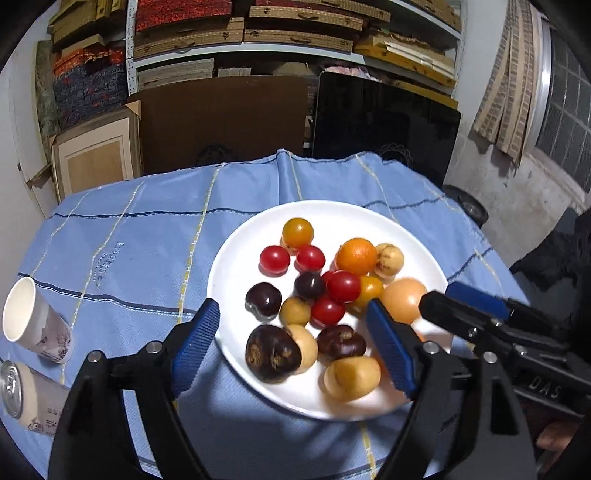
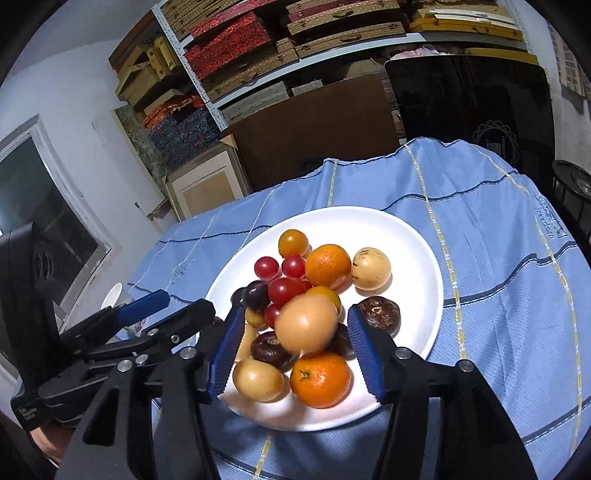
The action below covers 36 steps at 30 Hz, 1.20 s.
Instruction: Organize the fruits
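A white plate (image 1: pixel 236 258) on the blue tablecloth holds several small fruits: red cherry tomatoes (image 1: pixel 274 259), yellow tomatoes (image 1: pixel 297 232), an orange mandarin (image 1: pixel 356 256), dark chestnuts (image 1: pixel 272 352) and pale loquats (image 1: pixel 351 377). My left gripper (image 1: pixel 291 343) is open over the plate's near side, empty. My right gripper (image 2: pixel 295 347) is open; a blurred pale orange fruit (image 2: pixel 306 324) sits between its fingers, apart from both pads. The plate (image 2: pixel 417 266) with a second mandarin (image 2: pixel 320 379) shows in the right wrist view. The right gripper also shows in the left wrist view (image 1: pixel 443 302).
A white paper cup (image 1: pixel 35 321) and a drinks can (image 1: pixel 26 393) lie at the table's left edge. Shelves of boxes (image 1: pixel 240 33), a cardboard sheet (image 1: pixel 221 122) and a black panel (image 1: pixel 384 122) stand behind the table.
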{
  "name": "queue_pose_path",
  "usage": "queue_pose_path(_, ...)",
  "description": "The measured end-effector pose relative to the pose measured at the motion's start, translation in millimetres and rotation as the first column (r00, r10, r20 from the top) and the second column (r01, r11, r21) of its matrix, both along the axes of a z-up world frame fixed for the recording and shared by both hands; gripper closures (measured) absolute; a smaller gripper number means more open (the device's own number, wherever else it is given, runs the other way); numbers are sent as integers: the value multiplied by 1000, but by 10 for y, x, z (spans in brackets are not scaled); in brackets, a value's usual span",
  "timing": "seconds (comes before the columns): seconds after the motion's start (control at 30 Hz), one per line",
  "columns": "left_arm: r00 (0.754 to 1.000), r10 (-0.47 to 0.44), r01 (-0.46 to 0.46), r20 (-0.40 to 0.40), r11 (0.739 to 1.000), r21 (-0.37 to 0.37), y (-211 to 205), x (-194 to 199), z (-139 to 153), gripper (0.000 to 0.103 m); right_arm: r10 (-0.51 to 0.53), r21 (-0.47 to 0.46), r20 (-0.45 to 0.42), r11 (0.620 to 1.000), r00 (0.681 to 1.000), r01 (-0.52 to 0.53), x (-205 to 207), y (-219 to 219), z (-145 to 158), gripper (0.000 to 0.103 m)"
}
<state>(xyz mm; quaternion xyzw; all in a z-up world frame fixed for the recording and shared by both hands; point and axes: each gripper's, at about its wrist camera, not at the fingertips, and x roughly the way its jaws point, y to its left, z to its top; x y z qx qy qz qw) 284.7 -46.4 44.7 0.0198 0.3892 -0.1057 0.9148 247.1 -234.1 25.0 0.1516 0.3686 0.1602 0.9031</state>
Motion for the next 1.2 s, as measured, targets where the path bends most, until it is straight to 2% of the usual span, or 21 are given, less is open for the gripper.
queue_pose_path(0.17, 1000, -9, 9, 0, 1000, 18, 33, -206, 1, 20, 12, -15, 5, 1000, 1000, -12, -206, 14, 23, 44)
queue_pose_path(0.3, 1000, -8, 8, 0, 1000, 16, 95, -472, 25, 13, 10, -54, 18, 999, 1000, -9, -500, 16, 31, 42)
queue_pose_path(0.47, 1000, 14, -14, 10, 1000, 1, 217, -896, 43, 8, -8, -138, 36, 990, 999, 13, -926, 65, 45, 39)
queue_pose_path(0.5, 1000, 21, -21, 9, 1000, 4, 240, -993, 35, 7, -13, -154, 36, 988, 999, 19, -991, 81, 40, 38)
queue_pose_path(0.57, 999, 38, -38, 20, 999, 36, 267, -1137, 21, 7, -31, -183, 32, 983, 999, 37, -1130, 107, 18, 22)
queue_pose_path(0.6, 998, 47, -49, 34, 997, 59, 282, -1230, 20, 7, -37, -193, 32, 980, 999, 42, -1188, 121, 7, 21)
queue_pose_path(0.7, 997, 65, -67, 33, 996, 66, 355, -1406, 10, 5, -36, -230, 26, 972, 999, 41, -1363, 191, -19, 15)
queue_pose_path(0.83, 995, 90, -92, 32, 994, 62, 451, -1644, 25, 5, -35, -263, 26, 964, 999, 40, -1550, 269, -41, 13)
queue_pose_path(0.93, 995, 100, -101, 21, 994, 44, 503, -1791, 16, 5, -38, -275, 20, 960, 999, 42, -1679, 319, -90, 5)
queue_pose_path(1.2, 994, 107, -106, -20, 994, 34, 535, -2054, -138, 5, -69, -279, -13, 958, 998, 63, -1883, 322, -225, 4)
